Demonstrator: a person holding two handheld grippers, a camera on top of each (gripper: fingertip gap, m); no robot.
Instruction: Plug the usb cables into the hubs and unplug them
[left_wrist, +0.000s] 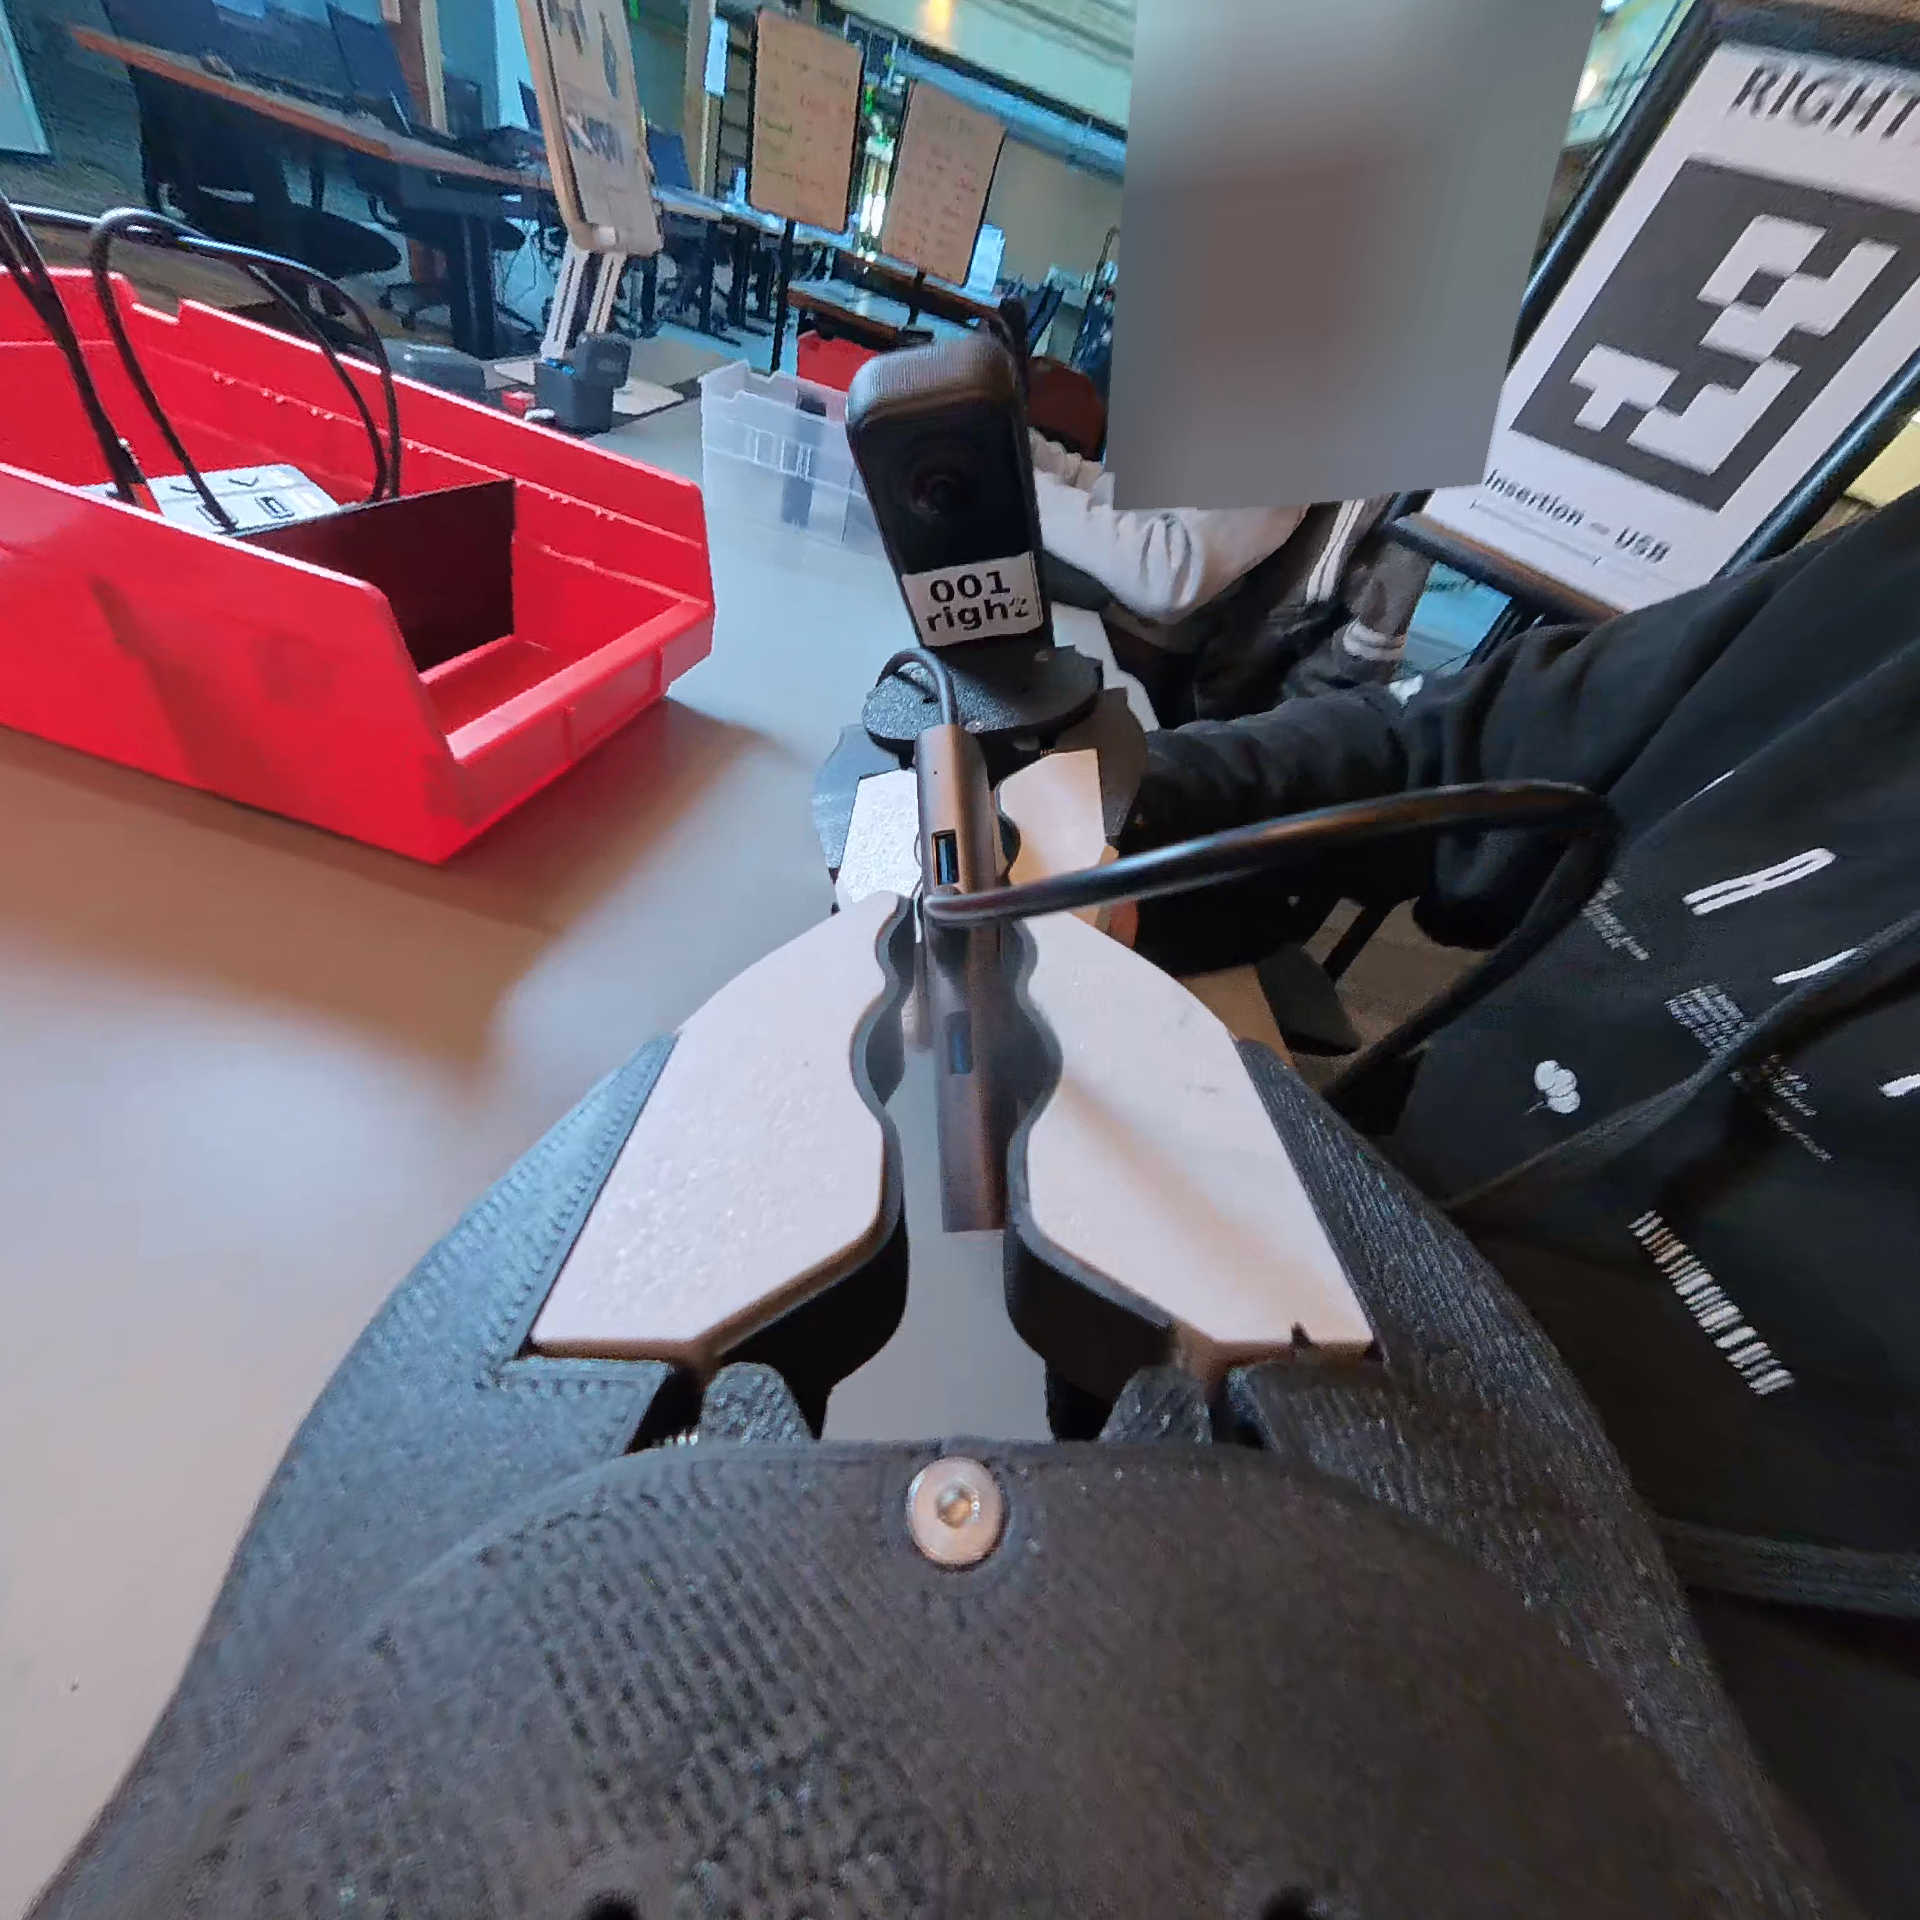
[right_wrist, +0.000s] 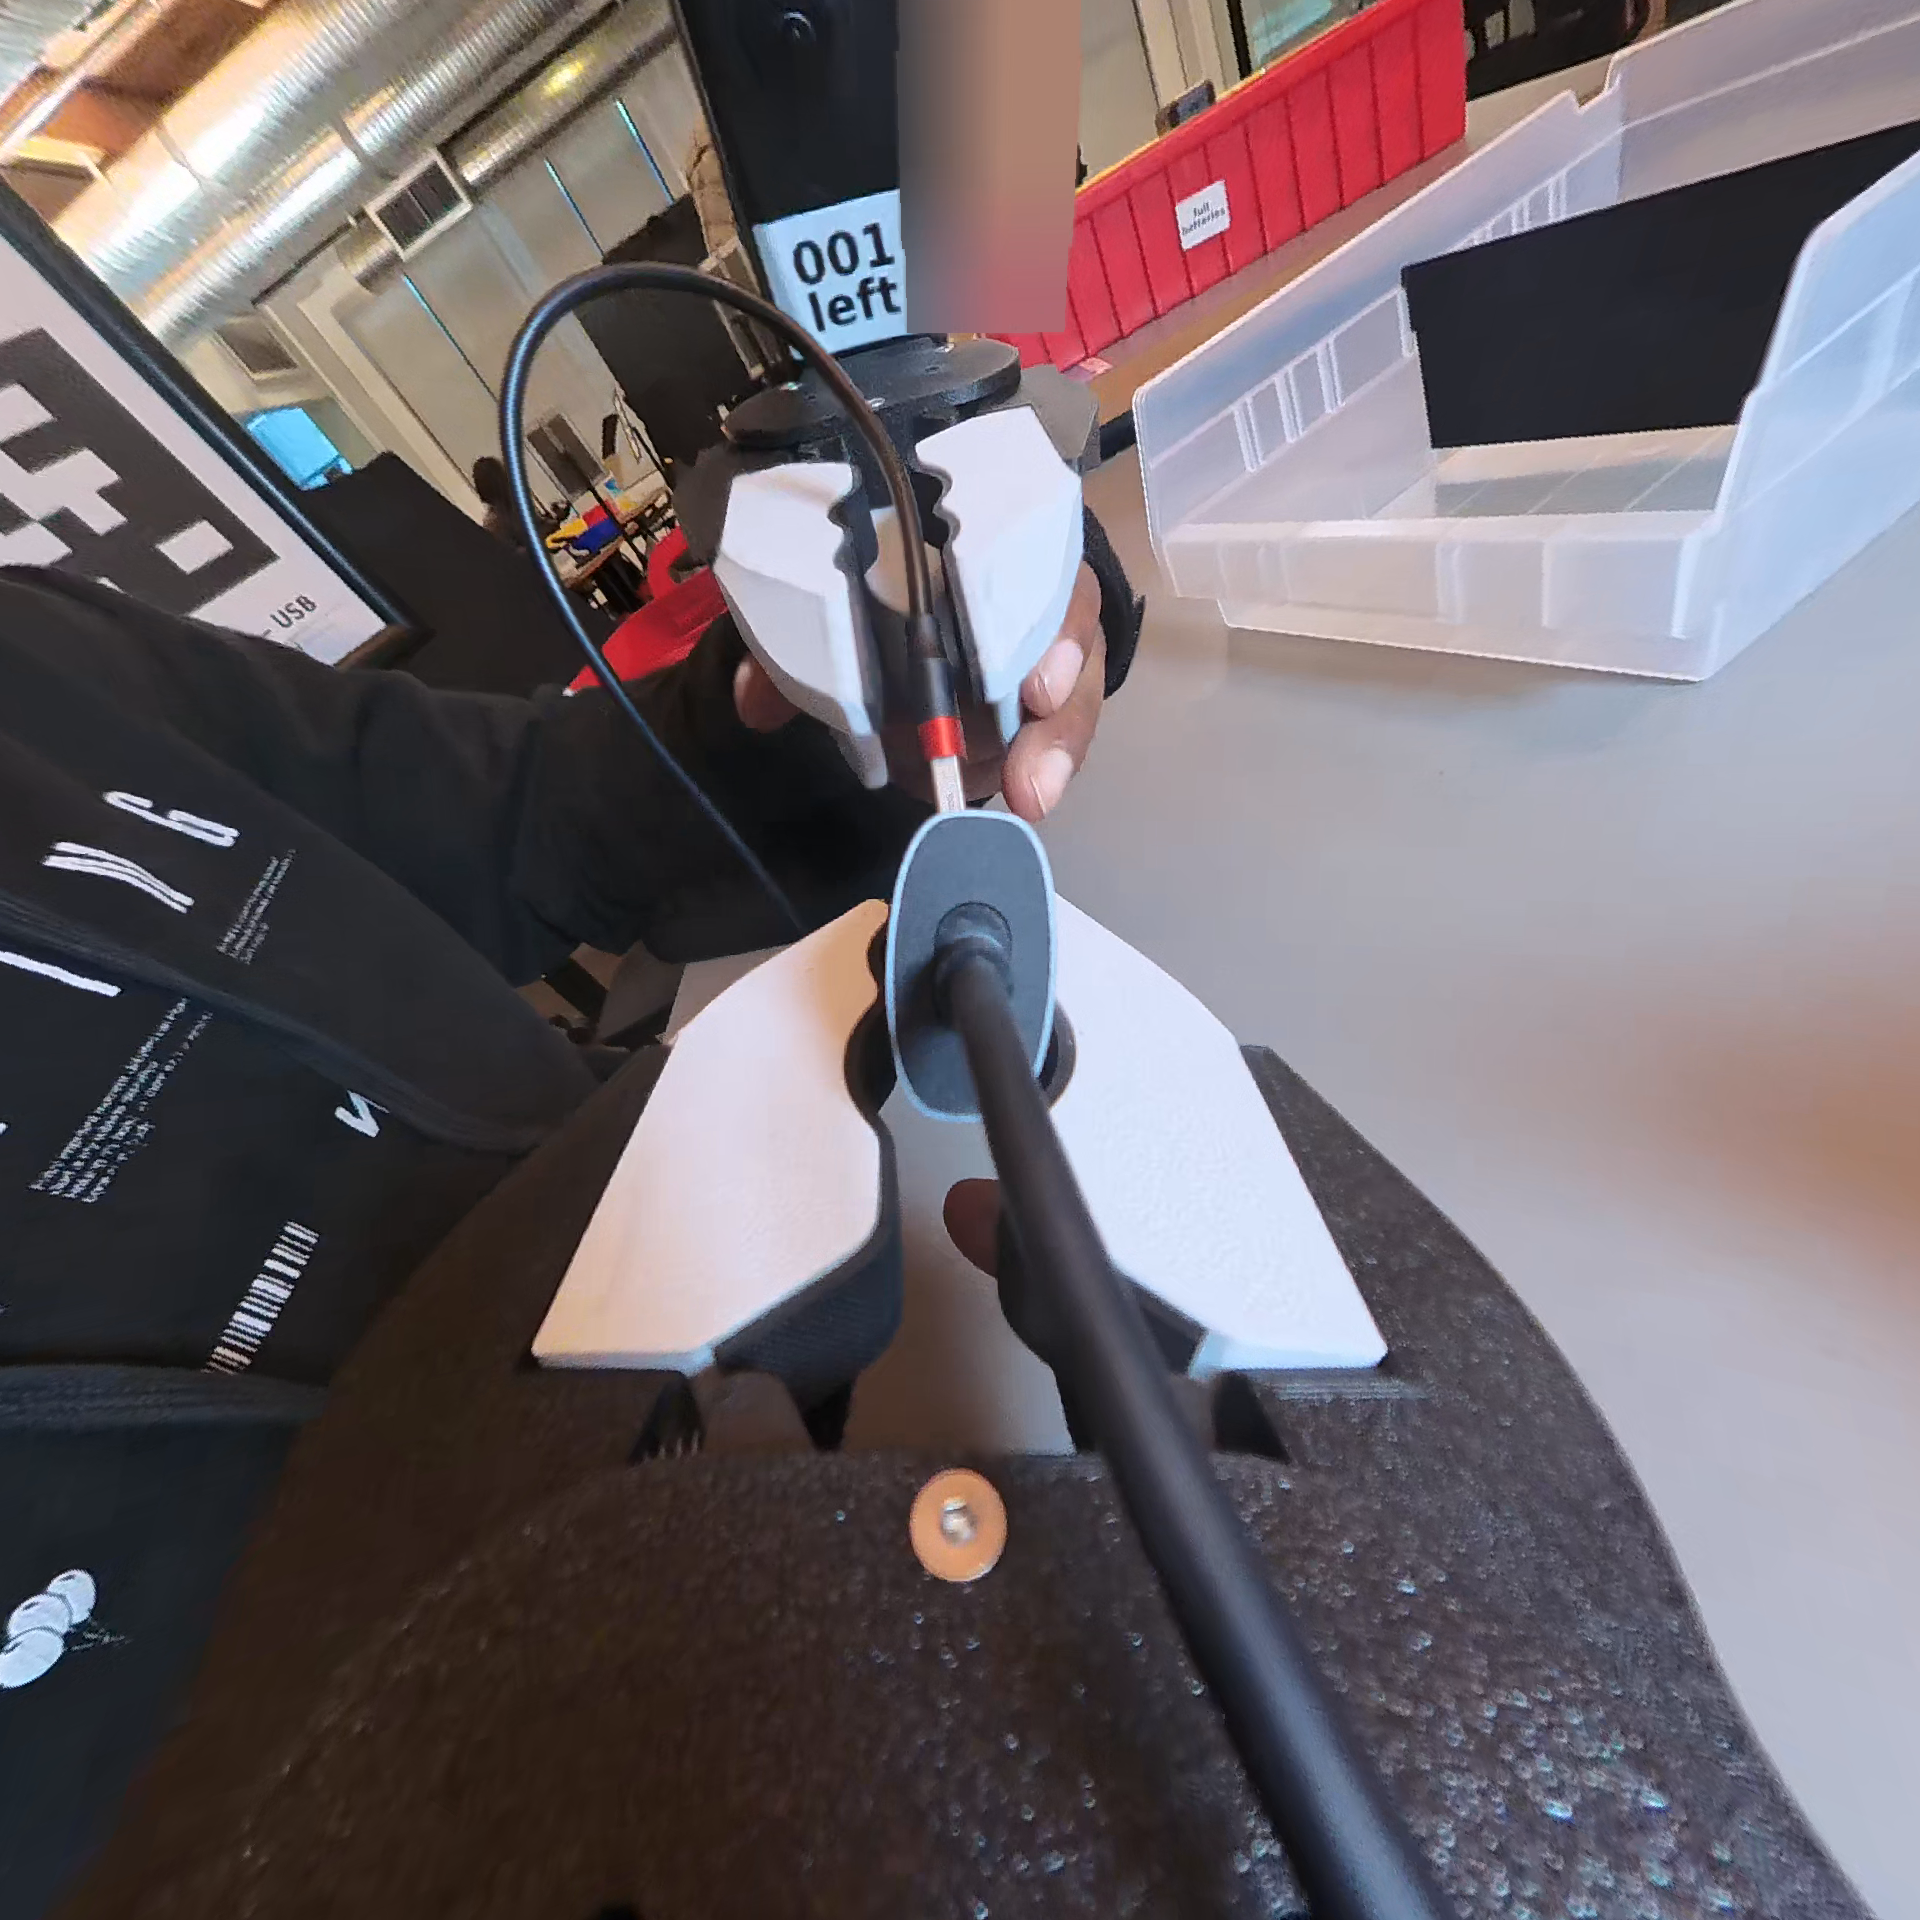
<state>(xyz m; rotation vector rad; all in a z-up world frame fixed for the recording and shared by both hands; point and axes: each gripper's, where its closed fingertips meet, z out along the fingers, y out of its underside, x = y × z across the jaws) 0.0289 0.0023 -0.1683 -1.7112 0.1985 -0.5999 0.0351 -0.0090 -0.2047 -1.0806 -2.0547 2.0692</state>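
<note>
Left wrist view: the left gripper (left_wrist: 951, 935) pinches a black USB cable (left_wrist: 1299, 831) at its plug, facing the slim grey hub (left_wrist: 961, 821) clamped in the right gripper (left_wrist: 971, 831) above the table (left_wrist: 312, 1039), near a red bin (left_wrist: 343, 665).

Right wrist view: the right gripper (right_wrist: 971, 966) grips the hub (right_wrist: 971, 966) end-on; the cable's red-banded plug (right_wrist: 940, 743), held in the left gripper (right_wrist: 925, 748), meets its far end, beside a clear bin (right_wrist: 1455, 561).

Bright, even indoor light — soft shadows on the table (left_wrist: 260, 1039). Fisheye bending at the edges; motion blur left of the red bin (left_wrist: 343, 644).
</note>
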